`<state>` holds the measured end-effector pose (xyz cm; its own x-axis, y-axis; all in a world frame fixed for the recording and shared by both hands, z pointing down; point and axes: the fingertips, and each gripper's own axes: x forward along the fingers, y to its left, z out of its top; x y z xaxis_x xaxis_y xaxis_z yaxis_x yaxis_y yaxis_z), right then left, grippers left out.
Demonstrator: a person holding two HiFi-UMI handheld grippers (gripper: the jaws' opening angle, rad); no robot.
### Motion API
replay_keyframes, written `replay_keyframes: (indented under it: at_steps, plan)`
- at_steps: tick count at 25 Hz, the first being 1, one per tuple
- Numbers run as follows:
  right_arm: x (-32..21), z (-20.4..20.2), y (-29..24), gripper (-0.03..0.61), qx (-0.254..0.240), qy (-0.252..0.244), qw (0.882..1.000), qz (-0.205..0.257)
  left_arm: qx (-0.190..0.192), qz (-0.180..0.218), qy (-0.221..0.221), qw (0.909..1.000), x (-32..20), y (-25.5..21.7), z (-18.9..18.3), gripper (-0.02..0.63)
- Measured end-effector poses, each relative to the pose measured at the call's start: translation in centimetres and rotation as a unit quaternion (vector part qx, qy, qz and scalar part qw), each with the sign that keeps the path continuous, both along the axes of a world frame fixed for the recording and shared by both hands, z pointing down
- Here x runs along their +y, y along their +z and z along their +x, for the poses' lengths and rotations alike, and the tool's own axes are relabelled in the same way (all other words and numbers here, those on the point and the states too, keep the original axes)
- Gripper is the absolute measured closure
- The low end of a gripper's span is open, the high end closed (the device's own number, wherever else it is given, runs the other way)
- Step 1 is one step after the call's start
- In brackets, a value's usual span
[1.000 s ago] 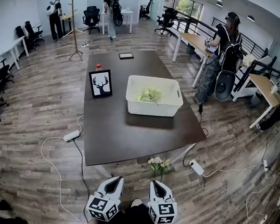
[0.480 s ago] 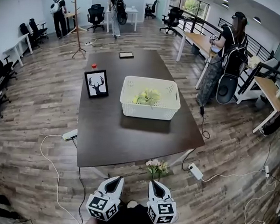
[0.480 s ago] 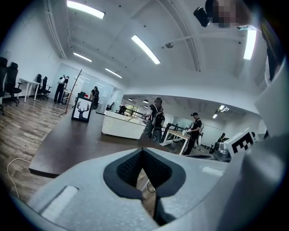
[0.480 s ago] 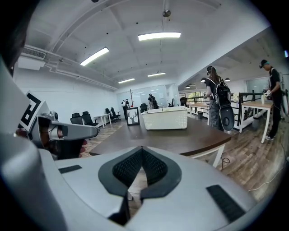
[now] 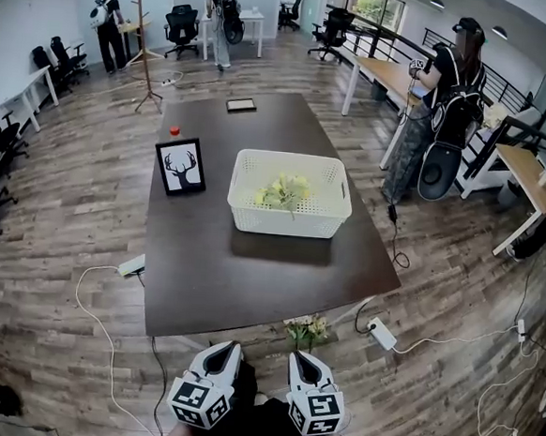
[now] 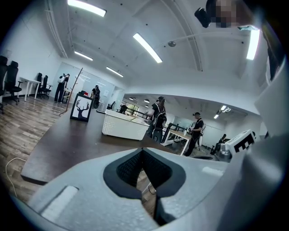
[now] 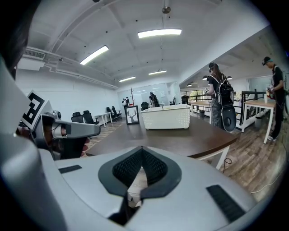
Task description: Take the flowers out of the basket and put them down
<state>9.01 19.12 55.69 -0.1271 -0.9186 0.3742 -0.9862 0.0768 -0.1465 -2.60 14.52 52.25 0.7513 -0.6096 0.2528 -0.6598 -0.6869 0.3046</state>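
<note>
Left hand-held gripper (image 5: 229,348): lowest in the head view, clenched, jaw tips pressed together with nothing between them. It points toward the counter's near edge.
Right hand-held gripper (image 5: 298,356): just beside the left one, likewise clenched and empty, aimed the same way.
Change at the 2 grippers: both sit where they did in the head view 1 second ago, jaws unchanged. The counter's near edge now lies closer to their tips.
Pale bunch of blooms (image 5: 307,330): on the floor by the counter's near edge, toward the near right corner and just ahead of the right gripper. It is a little nearer to the tips than before.
Power strip (image 5: 131,266): on the floor off the near left corner; a second strip (image 5: 382,333) lies off the near right corner.
Counter (image 5: 250,276): dark and long, with its near half bare.
Basket (image 5: 287,221): white, about halfway along the counter and nearer the right edge, at the same place on the counter as before.
Flowers (image 5: 283,191): yellow-green, lying inside the basket, well apart from both grippers and not shifted.
Framed deer picture (image 5: 181,167): upright, just left of the basket, by the left edge.
Red thing (image 5: 174,130): small, beyond the picture along the left edge.
Dark flat slab (image 5: 241,105): near the far edge.
Person with a backpack (image 5: 449,95): standing past the right edge, by another desk, as before.
</note>
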Motion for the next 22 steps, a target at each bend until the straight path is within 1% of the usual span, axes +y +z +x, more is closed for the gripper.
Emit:
replay_keyframes:
  at_steps: [8,15,22]
  plan:
    - [-5.2,2.0,-0.8,0.572,0.014,0.012,1.000,-0.004,0.013,0.004,0.016,0.9998,-6.0,-1.0,2.2,0.606]
    - [-10.1,2.5,-0.9,0.572,0.019,0.026,0.999,-0.009,0.019,0.000,0.022,0.9996,-11.5,-0.9,2.4,0.606]
    - [-14.5,2.3,-1.0,0.571,0.017,0.045,0.999,-0.011,0.020,0.002,0.042,0.9989,-16.4,-1.2,2.5,0.606]
